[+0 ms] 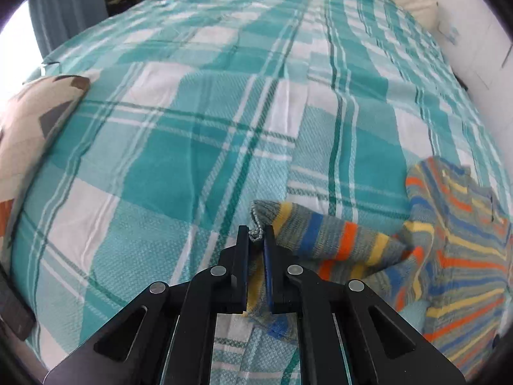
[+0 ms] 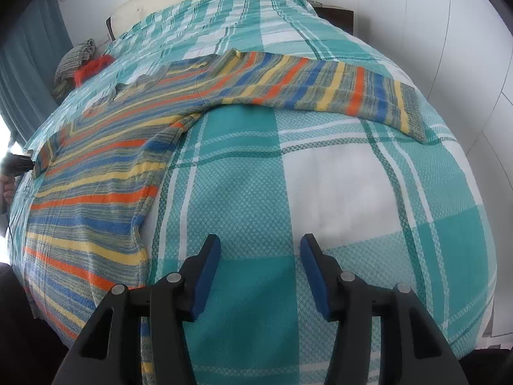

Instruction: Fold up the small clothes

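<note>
While the left claw (image 1: 256, 235) is pinching the sweater's (image 2: 105, 160) cuff (image 1: 261, 216) near the bed's (image 2: 336, 173) left edge, the sleeve is running rightward to the body, and the right claw (image 2: 260, 250) is hanging released beside its hem.

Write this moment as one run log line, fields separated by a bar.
left gripper: shut on sleeve cuff | right gripper: open, nothing between | striped sweater: flat on checked bedspread | fold: not done
</note>
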